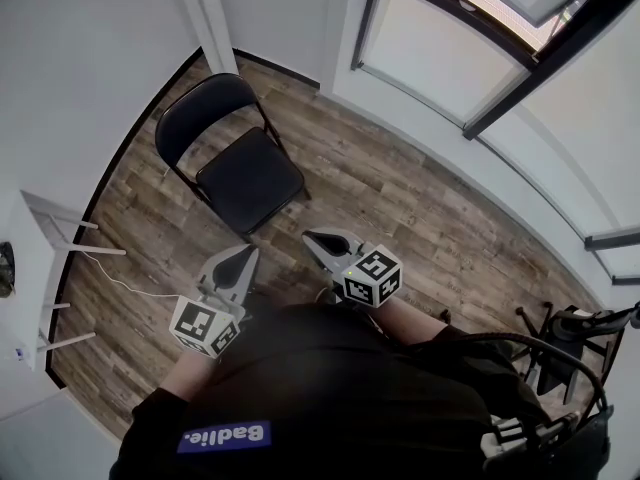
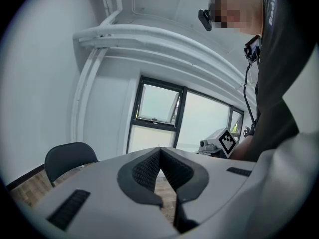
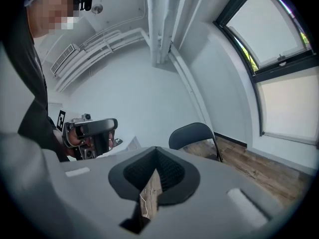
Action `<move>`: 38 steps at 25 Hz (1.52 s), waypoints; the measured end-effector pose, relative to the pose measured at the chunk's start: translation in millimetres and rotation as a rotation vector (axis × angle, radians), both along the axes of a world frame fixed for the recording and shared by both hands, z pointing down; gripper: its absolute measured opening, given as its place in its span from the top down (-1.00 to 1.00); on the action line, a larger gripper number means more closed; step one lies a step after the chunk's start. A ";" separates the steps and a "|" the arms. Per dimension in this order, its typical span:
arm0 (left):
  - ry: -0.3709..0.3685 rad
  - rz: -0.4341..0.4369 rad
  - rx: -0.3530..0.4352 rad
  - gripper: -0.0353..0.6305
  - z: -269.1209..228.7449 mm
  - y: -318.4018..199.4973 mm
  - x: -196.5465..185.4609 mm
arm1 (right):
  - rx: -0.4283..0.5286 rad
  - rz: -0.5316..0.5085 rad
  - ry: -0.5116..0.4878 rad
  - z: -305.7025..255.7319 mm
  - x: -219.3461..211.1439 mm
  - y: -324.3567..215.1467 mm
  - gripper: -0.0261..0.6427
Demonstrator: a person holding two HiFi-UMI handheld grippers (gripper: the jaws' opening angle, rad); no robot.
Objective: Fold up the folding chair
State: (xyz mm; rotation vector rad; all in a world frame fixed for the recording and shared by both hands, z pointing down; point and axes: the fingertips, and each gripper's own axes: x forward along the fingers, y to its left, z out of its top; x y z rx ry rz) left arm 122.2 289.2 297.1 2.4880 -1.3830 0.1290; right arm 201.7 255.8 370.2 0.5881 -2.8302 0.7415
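Observation:
A black folding chair stands unfolded on the wood floor near the white wall, its seat facing me and its backrest toward the corner. My left gripper hovers just short of the seat's front edge, shut with nothing in it. My right gripper hangs beside it to the right, also shut and empty. The chair's backrest shows at the left of the left gripper view, behind that gripper's closed tips. In the right gripper view the backrest rises beyond the shut tips.
A white wall curves round the left and back. Large windows line the right side. White furniture legs and a thin cable sit at the left. A black stand with cables is at the lower right.

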 end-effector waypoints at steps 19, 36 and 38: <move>0.048 0.220 -0.005 0.88 19.3 -171.2 -239.4 | -0.045 0.293 0.093 26.0 -213.6 -146.6 0.92; -0.037 0.172 -0.072 0.88 61.0 -285.9 -253.6 | -0.183 0.397 0.137 111.2 -179.5 -208.4 0.92; -0.078 0.168 -0.079 0.88 69.4 -292.4 -244.9 | -0.188 0.386 0.137 118.0 -167.9 -214.3 0.92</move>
